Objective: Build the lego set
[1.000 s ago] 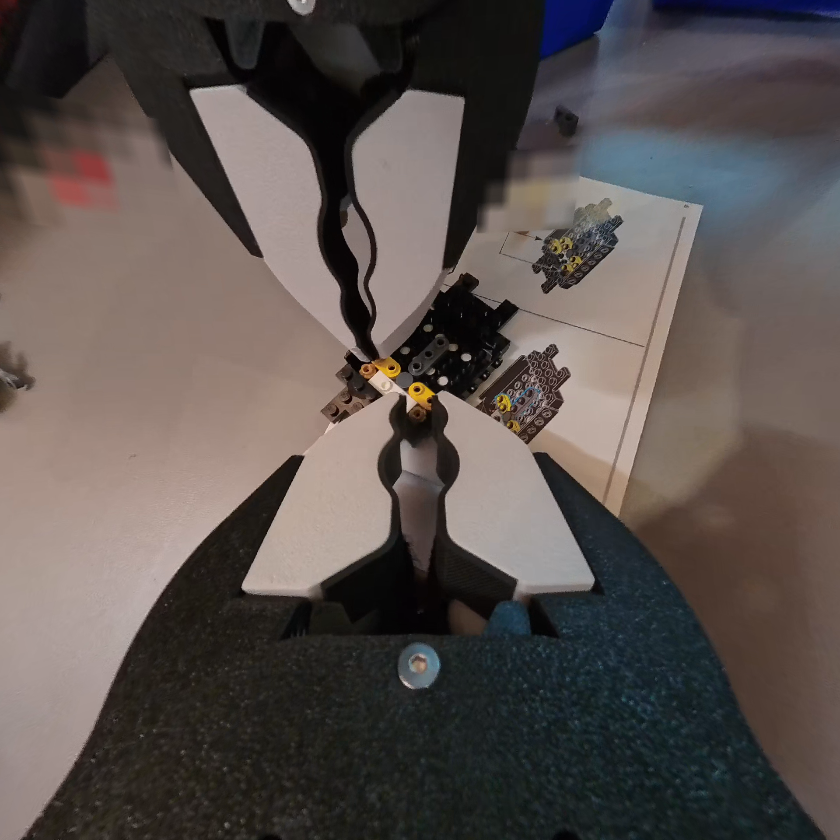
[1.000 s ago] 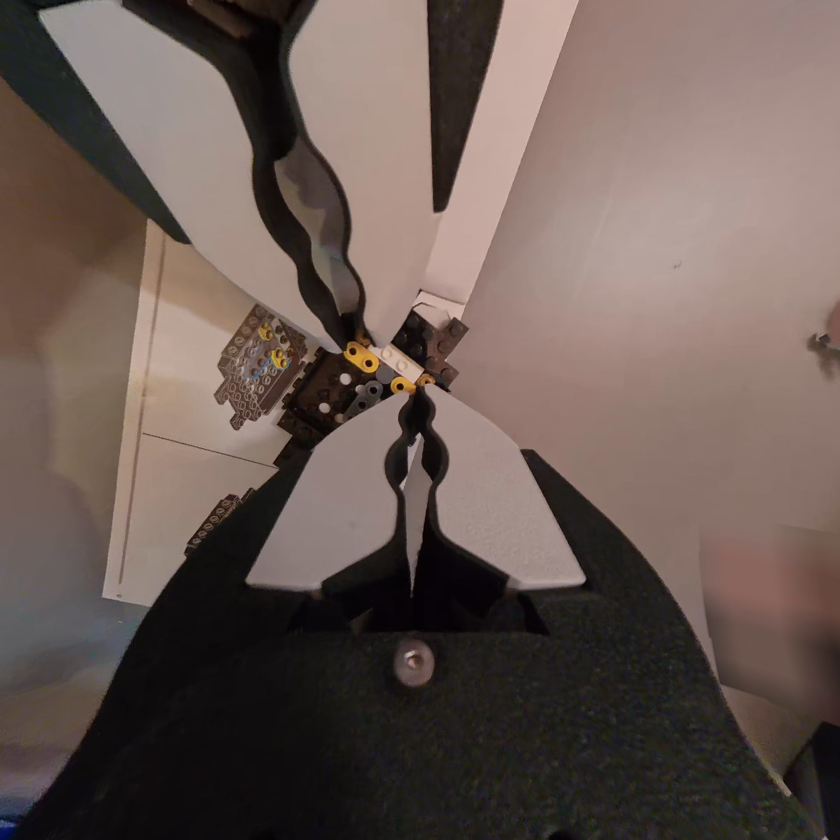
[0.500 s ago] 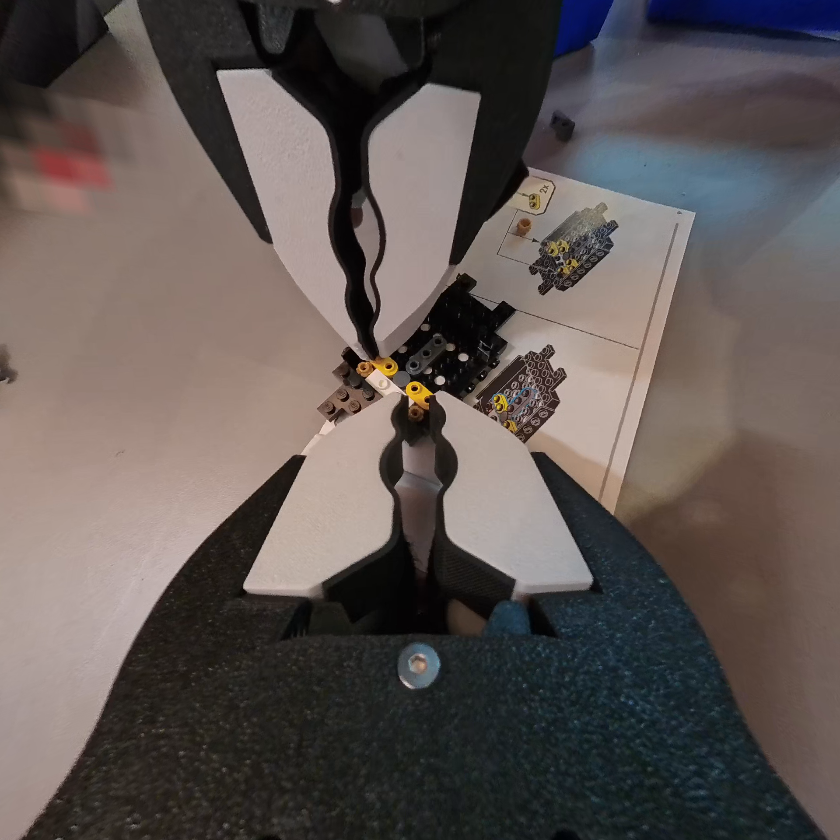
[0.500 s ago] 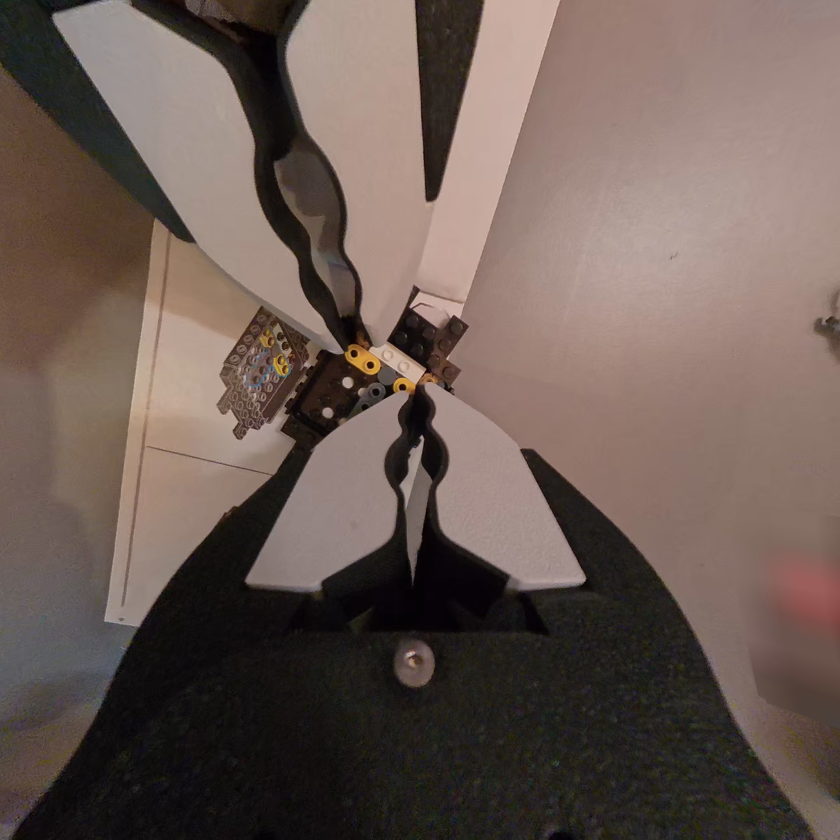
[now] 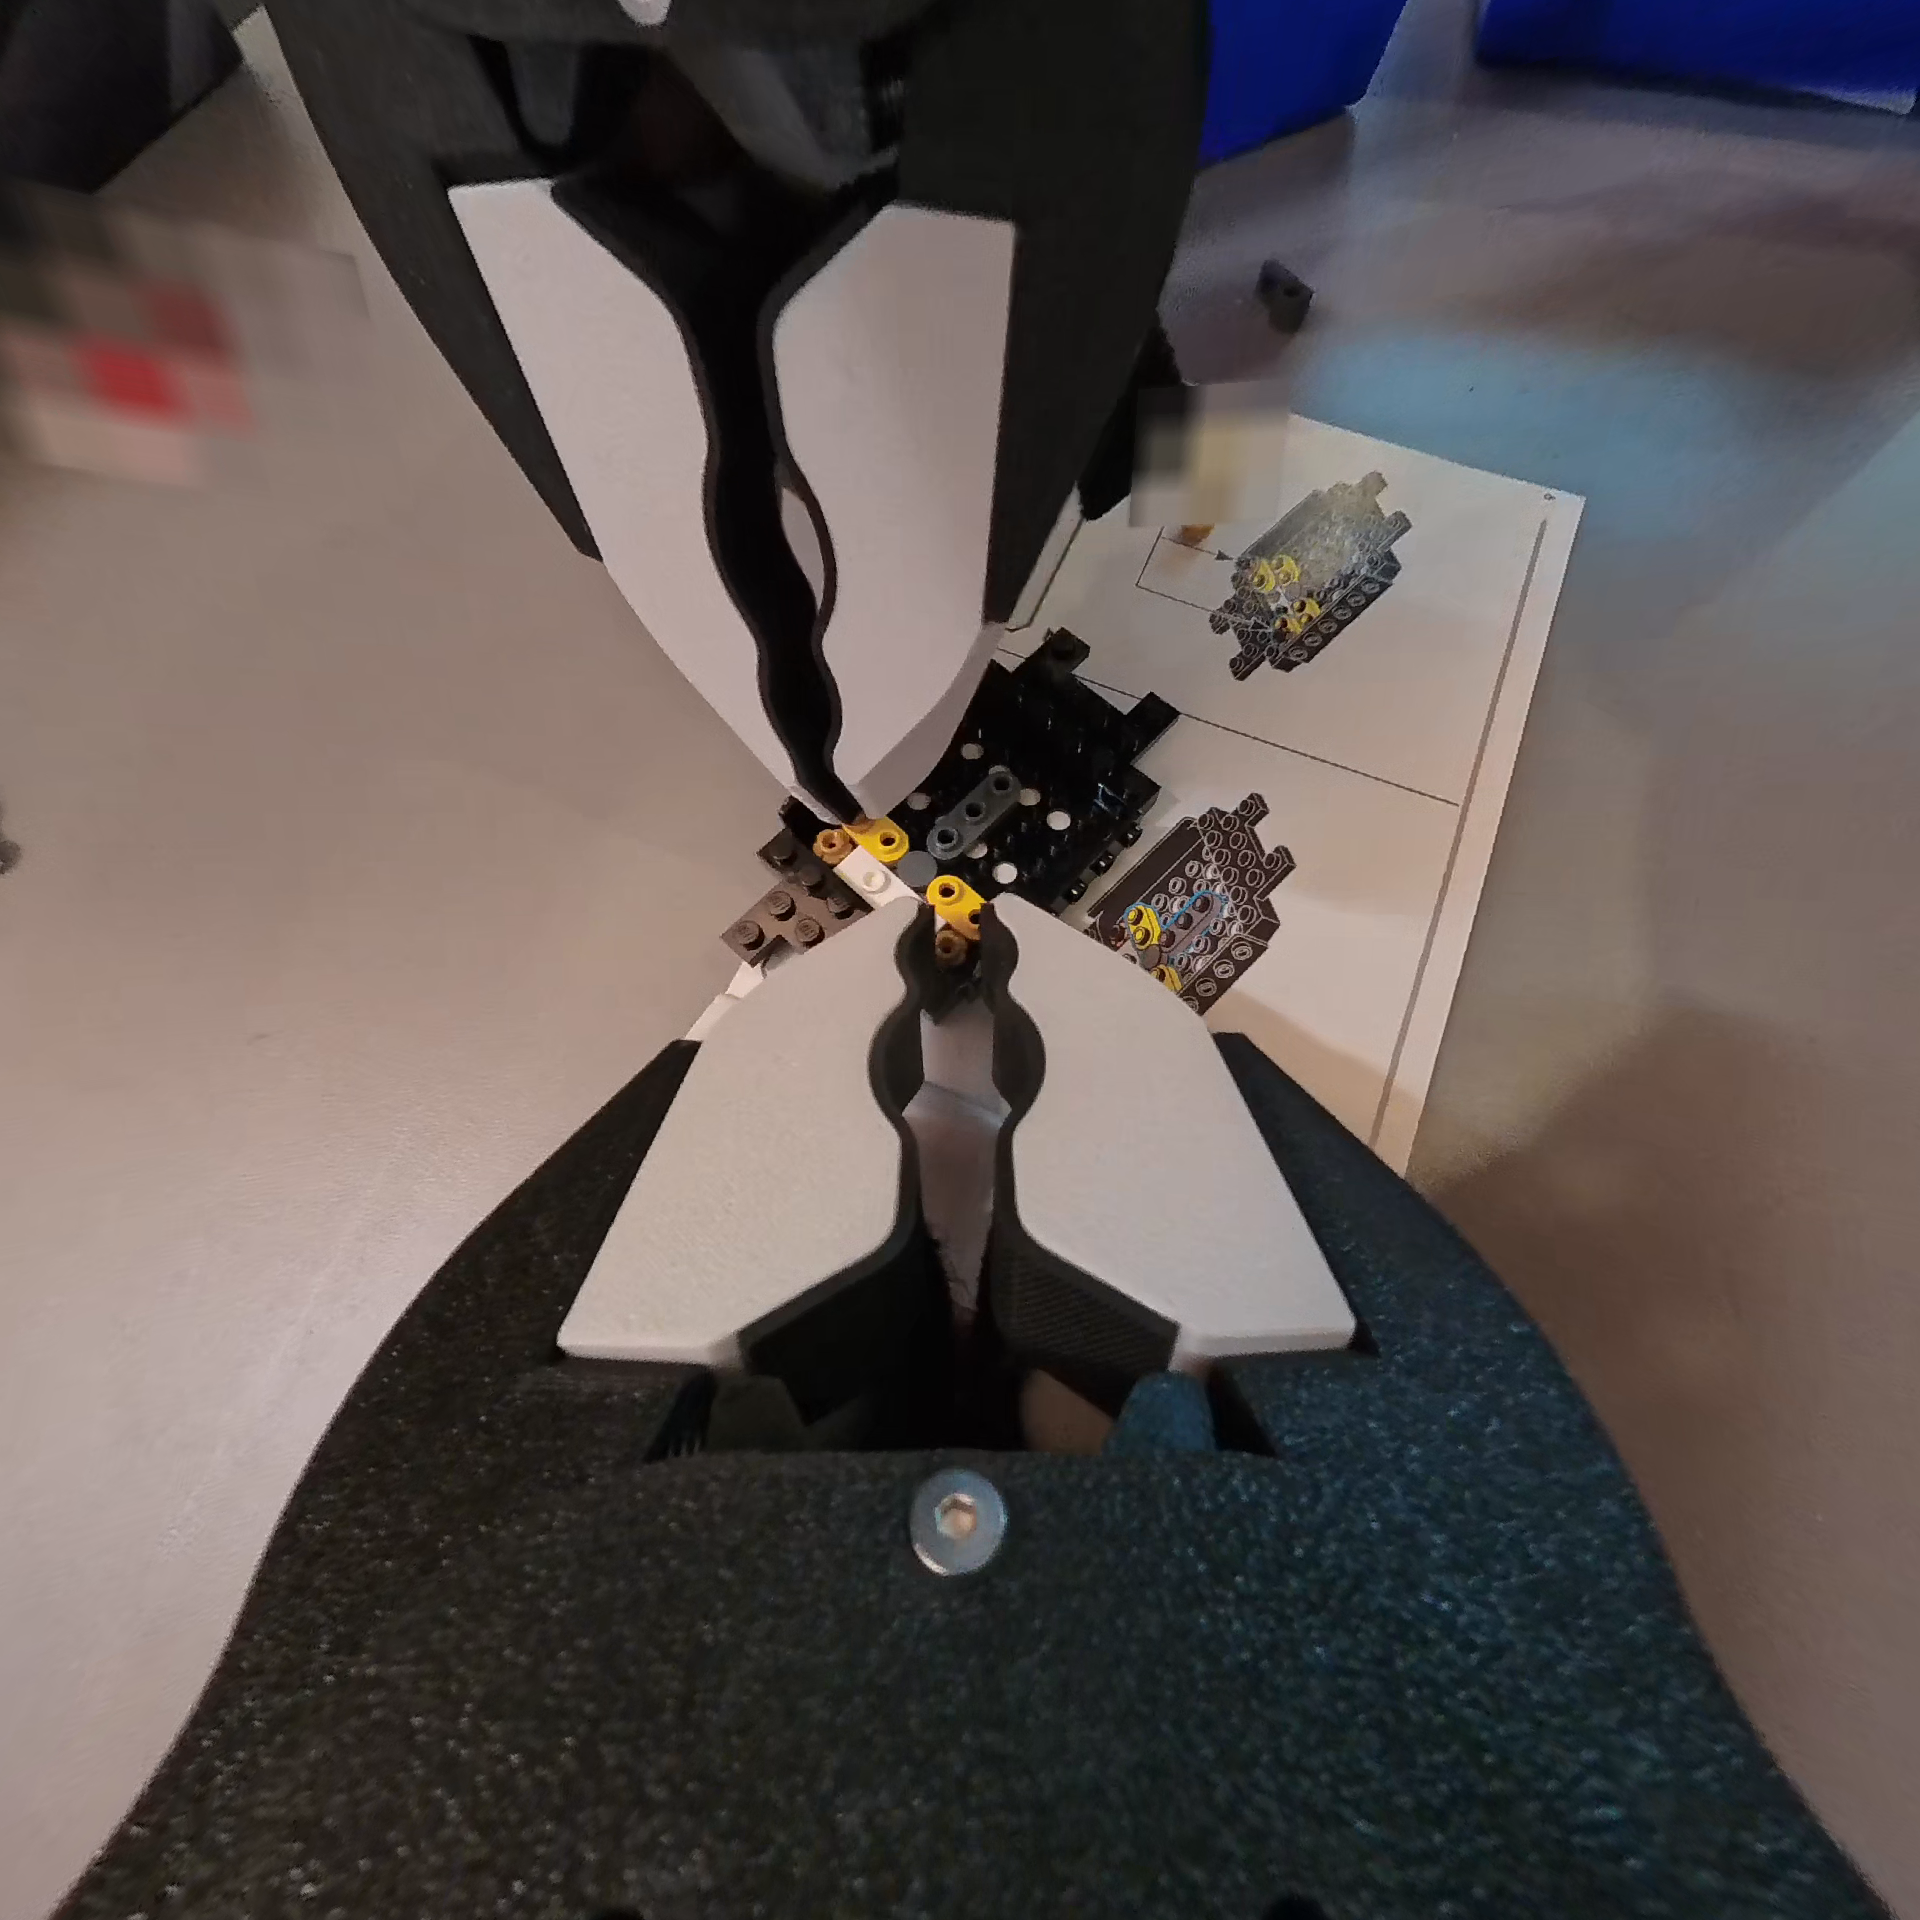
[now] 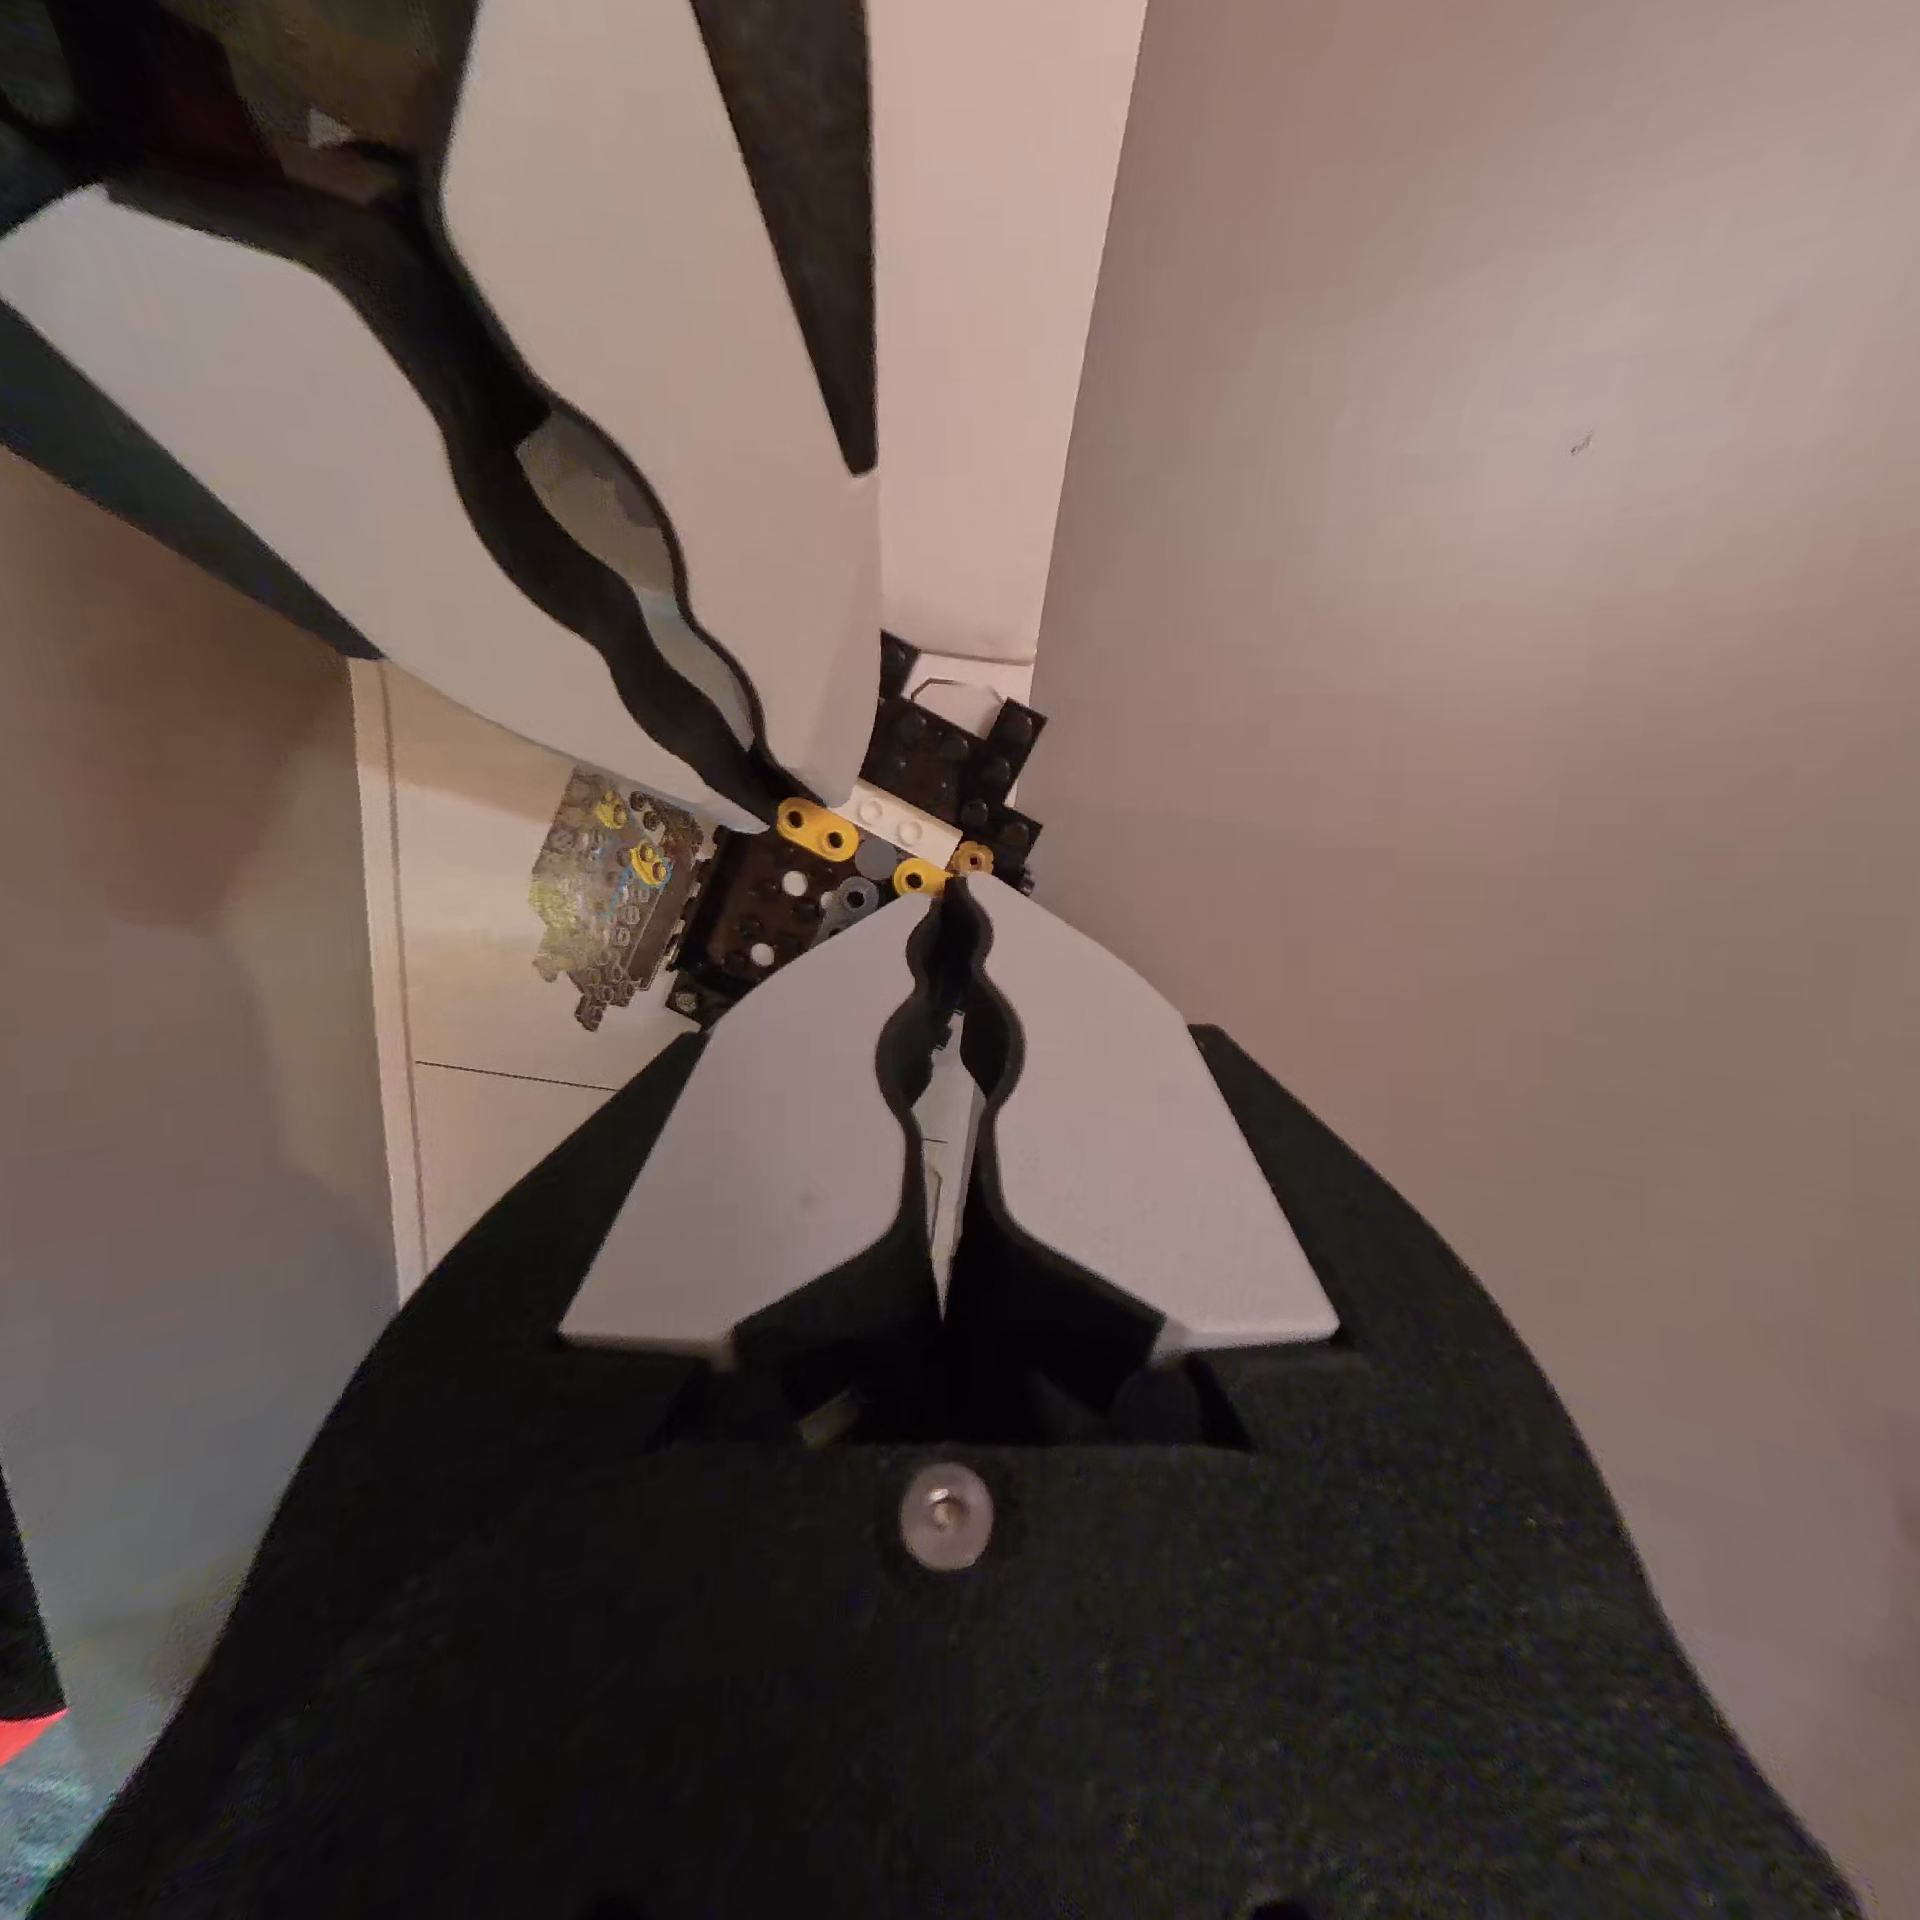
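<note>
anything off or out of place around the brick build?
Nothing damaged or spilled. One small black piece lies alone on the table, apart from the black brick build that sits on the instruction sheet.

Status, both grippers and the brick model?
Right gripper shut, tips at a yellow plate on the brick model. Left gripper tips straddle the second yellow plate; grip unclear. Model sits on the instruction sheet.

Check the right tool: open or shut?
Shut. The right tool has its fingertips together, no gap showing, at the black brick model.
</note>
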